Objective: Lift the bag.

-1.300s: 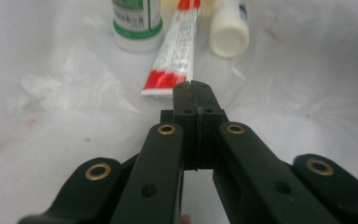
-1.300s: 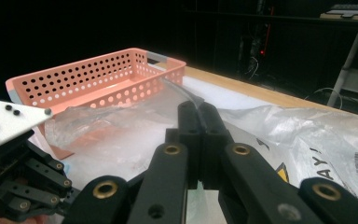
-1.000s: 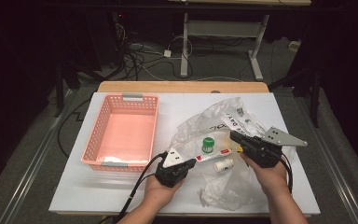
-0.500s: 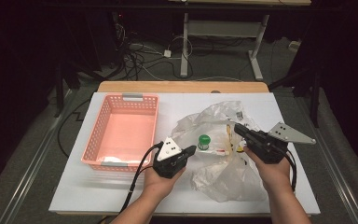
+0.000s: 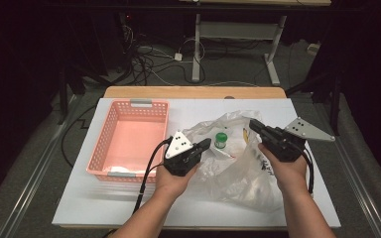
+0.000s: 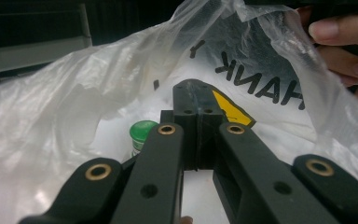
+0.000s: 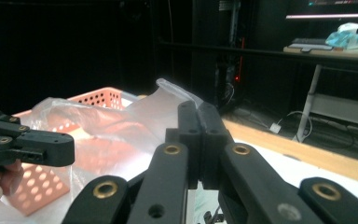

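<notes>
Both jaw pairs pinch the plastic bag [image 5: 238, 163]: left gripper [image 5: 206, 145] clamps its near edge, right gripper [image 5: 254, 125] its far rim. The left gripper view reveals a green-capped bottle [image 6: 142, 135] inside the bag. Left of the bag stands the pink basket [image 5: 106, 144], holding white paper [image 5: 119, 169].

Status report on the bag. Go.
Left claw and right claw both shut on bag, mouth held apart. Green-capped bottle inside. Basket alongside, nothing blocking.

Open tabletop [image 5: 129, 208] along lower frame.
Pink basket [image 5: 129, 139] walls off centre-left; crumpled plastic bag [image 5: 238, 168] crowds centre-right; bare strip between basket and upper edge.
</notes>
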